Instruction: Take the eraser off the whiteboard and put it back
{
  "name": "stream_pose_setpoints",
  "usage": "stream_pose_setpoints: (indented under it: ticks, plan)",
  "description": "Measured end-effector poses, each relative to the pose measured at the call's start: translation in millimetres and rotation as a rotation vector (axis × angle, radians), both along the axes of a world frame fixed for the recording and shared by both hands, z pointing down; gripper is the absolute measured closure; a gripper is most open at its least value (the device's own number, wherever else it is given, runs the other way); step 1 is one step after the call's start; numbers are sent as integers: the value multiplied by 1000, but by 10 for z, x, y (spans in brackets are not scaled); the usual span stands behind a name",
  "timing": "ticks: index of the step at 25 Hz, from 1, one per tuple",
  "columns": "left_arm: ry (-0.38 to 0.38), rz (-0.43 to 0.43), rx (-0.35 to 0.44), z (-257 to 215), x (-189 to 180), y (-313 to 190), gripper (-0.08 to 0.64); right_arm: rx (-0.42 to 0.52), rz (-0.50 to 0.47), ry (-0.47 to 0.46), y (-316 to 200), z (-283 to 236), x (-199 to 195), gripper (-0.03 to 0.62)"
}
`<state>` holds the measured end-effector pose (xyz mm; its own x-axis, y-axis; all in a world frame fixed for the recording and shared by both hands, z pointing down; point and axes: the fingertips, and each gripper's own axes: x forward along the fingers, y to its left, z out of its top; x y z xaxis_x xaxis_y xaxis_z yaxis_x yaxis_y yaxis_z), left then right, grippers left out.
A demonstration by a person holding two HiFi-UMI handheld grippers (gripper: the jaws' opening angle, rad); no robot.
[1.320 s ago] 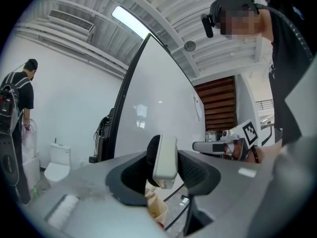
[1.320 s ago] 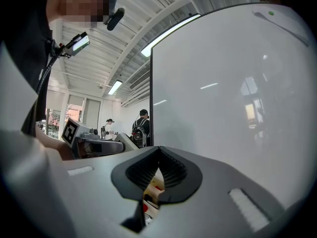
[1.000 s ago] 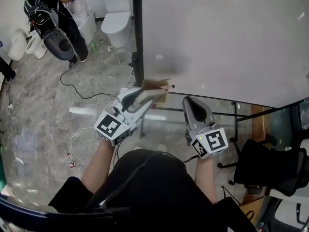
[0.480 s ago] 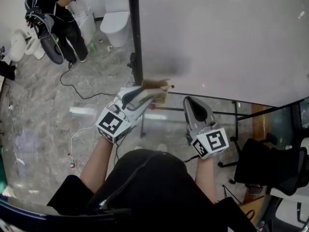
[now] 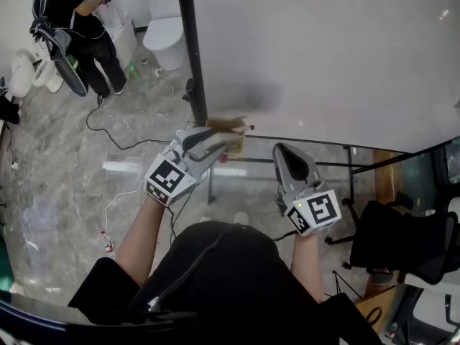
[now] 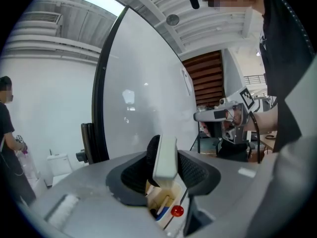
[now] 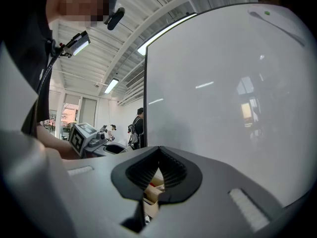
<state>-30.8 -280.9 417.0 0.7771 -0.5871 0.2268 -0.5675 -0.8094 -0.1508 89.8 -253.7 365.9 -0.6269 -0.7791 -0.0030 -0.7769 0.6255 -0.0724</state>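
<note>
Whiteboard [image 5: 323,49] on a black-framed stand fills the background, over a marble floor [image 5: 65,192]. At its lower left corner the left gripper [image 5: 224,139] has its jaws partly open and clamped on the eraser [image 6: 165,152], both pads pressing its flat sides. The eraser stands on its narrow edge, brown side nearest the board. Its long axis seems to lie roughly level along the board's lower edge. Whether it touches the board is unclear. The right gripper [image 7: 159,157] hovers close by, jaws together on nothing.
</note>
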Motion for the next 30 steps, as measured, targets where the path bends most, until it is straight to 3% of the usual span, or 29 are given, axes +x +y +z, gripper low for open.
stream_pose_setpoints:
  ticks: [22, 30]
  plan:
    - [-254, 110, -9, 554, 246, -49, 379, -12, 52, 6, 43, 58, 226, 583]
    - [-346, 130, -46, 874, 283, -77, 377, -17, 75, 1, 59, 90, 336, 583]
